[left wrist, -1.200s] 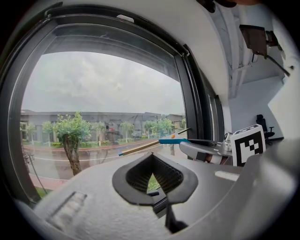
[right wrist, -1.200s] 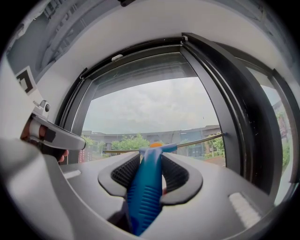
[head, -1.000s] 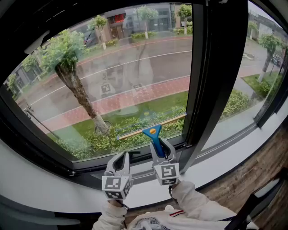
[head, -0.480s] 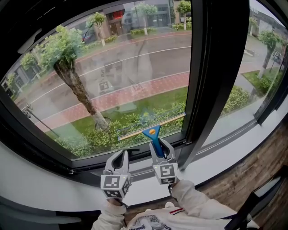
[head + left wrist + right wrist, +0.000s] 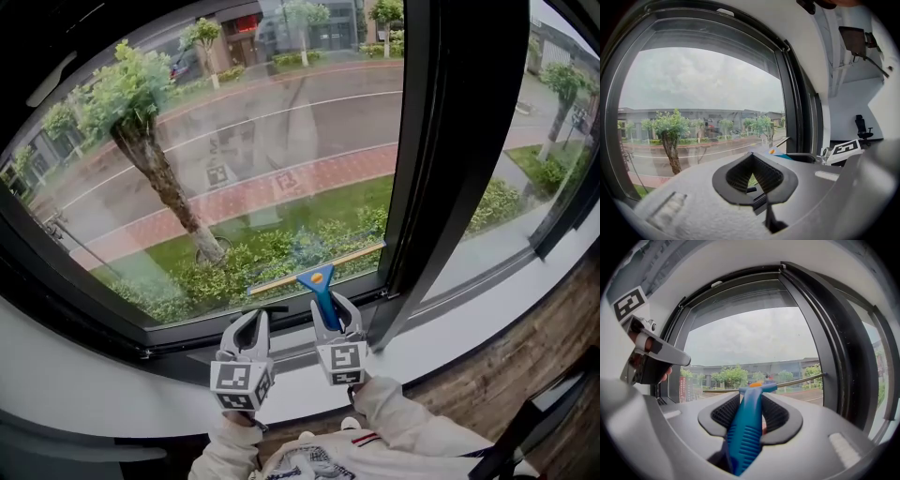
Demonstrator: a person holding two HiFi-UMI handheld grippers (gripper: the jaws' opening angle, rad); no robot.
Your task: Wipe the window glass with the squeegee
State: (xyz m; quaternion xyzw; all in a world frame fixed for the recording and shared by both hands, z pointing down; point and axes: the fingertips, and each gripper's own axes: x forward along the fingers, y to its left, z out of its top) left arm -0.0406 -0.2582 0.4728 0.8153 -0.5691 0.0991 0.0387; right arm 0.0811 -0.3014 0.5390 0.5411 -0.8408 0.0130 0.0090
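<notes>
Although the head view itself has tipped a little, the squeegee (image 5: 319, 281) has hardly travelled in it: over the last second its blade (image 5: 281, 279) has only crept a shade lower. It lies slanted against the window glass (image 5: 244, 169), just above the bottom frame (image 5: 187, 330) and beside the upright bar (image 5: 450, 141). The right tongs (image 5: 336, 314) are clamped on the blue handle, and the left tongs (image 5: 246, 336) hang just beside them, clear of the tool. I judge this stroke is nearly spent, so you will soon need to lift and start a fresh pass higher or further left.

In the left gripper view, the left tongs (image 5: 754, 176) are closed on nothing, with only grass showing through the notch between the pads. The squeegee's blue and orange head (image 5: 780, 153) peeks past them on the right, well out of their reach.

In the right gripper view, the right tongs (image 5: 751, 416) grasp the ribbed handle (image 5: 743, 437) firmly between both pads. The blade (image 5: 797, 379) runs across the pane ahead, its right end close to the frame.
</notes>
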